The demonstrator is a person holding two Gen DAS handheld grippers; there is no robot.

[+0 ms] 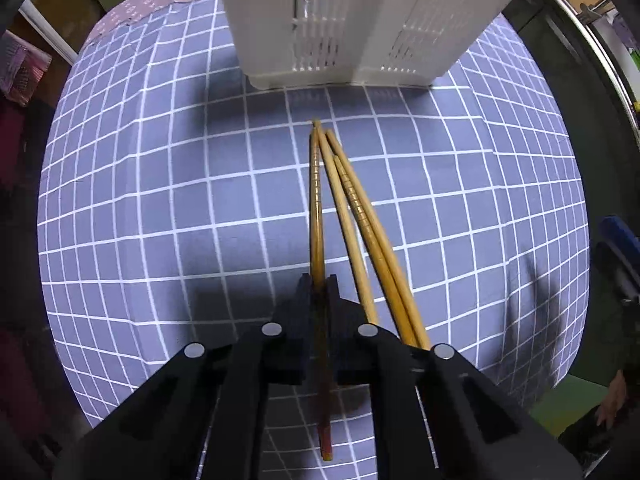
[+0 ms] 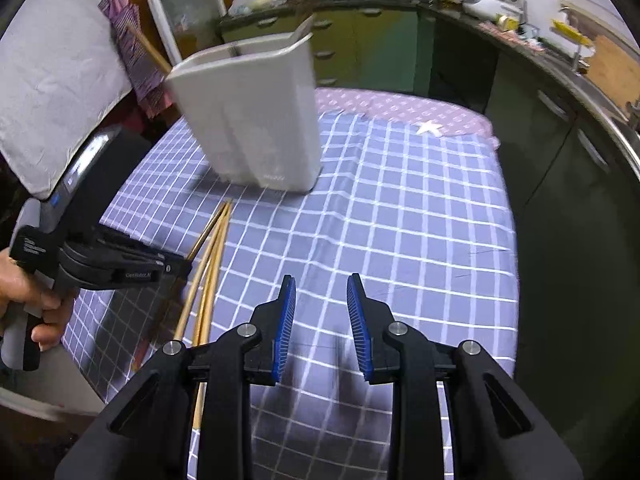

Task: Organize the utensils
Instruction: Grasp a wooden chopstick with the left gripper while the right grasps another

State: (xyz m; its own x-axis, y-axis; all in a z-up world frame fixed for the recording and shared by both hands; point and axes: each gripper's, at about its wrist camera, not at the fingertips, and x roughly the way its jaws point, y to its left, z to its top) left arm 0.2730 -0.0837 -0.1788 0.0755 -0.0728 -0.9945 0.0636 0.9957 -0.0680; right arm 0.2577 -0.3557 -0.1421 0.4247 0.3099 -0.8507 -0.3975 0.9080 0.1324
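Nearest us, our left gripper (image 1: pixel 319 280) is clamping its black jaws tight on one slim, dark-ended wooden chopstick (image 1: pixel 316 200) lying on the worktop (image 1: pixel 160 200), which is wearing a wrinkled blue-grey checked cloth. Three paler round chopsticks (image 1: pixel 360 216) are fanning out just beside it, tips converging near the white slotted plastic utensil holder (image 1: pixel 360 20). Our right gripper (image 2: pixel 321 286) is hovering with ribbed blue pads (image 2: pixel 286 320) parted, gripping nothing.
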